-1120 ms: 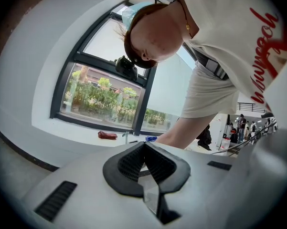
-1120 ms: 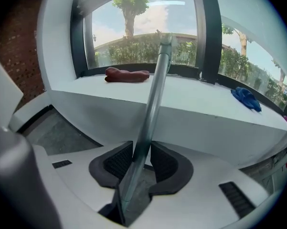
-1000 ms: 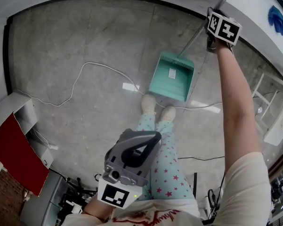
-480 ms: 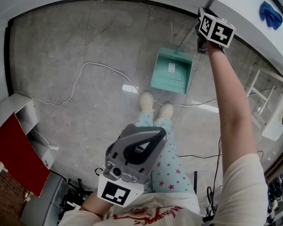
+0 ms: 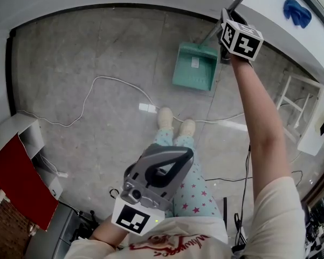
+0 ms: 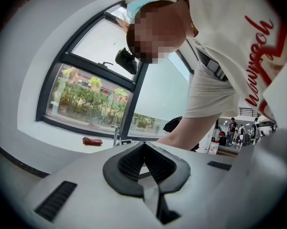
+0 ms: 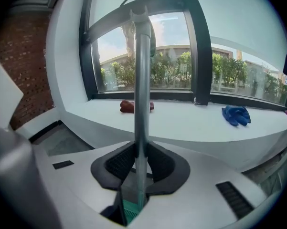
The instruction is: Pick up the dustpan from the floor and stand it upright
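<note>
Grey stone floor (image 5: 86,53) fills the head view, with the green dustpan (image 5: 194,72) at 1 o'clock. Right tongs (image 7: 142,166), whose jaws have just been closing, clamp its grey pole handle (image 7: 142,80). Left tongs (image 6: 144,149), at 6 o'clock, are together and empty.

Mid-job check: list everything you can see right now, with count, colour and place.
dustpan: one, green pan and grey handle, ahead of the shoes near the far wall.
cable: one, white, looping across the floor.
board: one, red, low at left.
cloth: one, blue, on the windowsill.
lump: one, red-brown, on the windowsill.
shoes: two, pale, mid-floor.
right gripper: one, grey, jaws just closing on the dustpan handle.
left gripper: one, grey, jaws together, empty.
</note>
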The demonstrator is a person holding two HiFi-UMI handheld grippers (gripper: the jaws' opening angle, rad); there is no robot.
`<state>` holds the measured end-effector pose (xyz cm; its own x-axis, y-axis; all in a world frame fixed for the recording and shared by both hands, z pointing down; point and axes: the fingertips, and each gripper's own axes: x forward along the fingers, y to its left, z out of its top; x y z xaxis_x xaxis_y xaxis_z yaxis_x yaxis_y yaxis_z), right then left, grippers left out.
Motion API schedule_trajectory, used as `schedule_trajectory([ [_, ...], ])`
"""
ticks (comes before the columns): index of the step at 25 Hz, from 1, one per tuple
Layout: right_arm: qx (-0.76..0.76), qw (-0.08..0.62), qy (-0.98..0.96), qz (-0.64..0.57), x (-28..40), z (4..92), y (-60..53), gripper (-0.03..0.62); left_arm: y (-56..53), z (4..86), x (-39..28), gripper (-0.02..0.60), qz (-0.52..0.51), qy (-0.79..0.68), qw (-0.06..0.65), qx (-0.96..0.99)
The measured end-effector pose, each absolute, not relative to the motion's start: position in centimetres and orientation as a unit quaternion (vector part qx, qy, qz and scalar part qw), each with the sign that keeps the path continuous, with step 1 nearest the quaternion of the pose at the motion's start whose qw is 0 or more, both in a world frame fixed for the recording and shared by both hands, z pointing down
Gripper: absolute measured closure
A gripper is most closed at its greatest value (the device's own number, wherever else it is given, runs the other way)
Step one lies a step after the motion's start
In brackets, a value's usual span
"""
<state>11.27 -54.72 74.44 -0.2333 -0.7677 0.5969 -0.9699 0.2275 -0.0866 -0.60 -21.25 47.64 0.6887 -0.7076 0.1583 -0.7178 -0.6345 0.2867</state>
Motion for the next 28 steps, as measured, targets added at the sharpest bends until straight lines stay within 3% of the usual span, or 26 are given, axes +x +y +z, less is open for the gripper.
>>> schedule_trajectory([
  [15,0.586,0.213,-0.756,0.198,12.2,71.1,-55.0,0.499,-19.4,46.3,0.7,0.563,0.019,-0.382,0.158,0.911],
  [24,0.551,0.278,-0.768,0.172,12.1,72.4,-55.4,0.501,-18.9,47.8,-0.2,0.563,0.033,-0.4,0.179,0.898],
  [28,0.552,0.271,-0.761,0.209,12.0,72.0,-55.7,0.502,-18.7,48.2,-0.7,0.563,0.03,-0.405,0.202,0.891],
])
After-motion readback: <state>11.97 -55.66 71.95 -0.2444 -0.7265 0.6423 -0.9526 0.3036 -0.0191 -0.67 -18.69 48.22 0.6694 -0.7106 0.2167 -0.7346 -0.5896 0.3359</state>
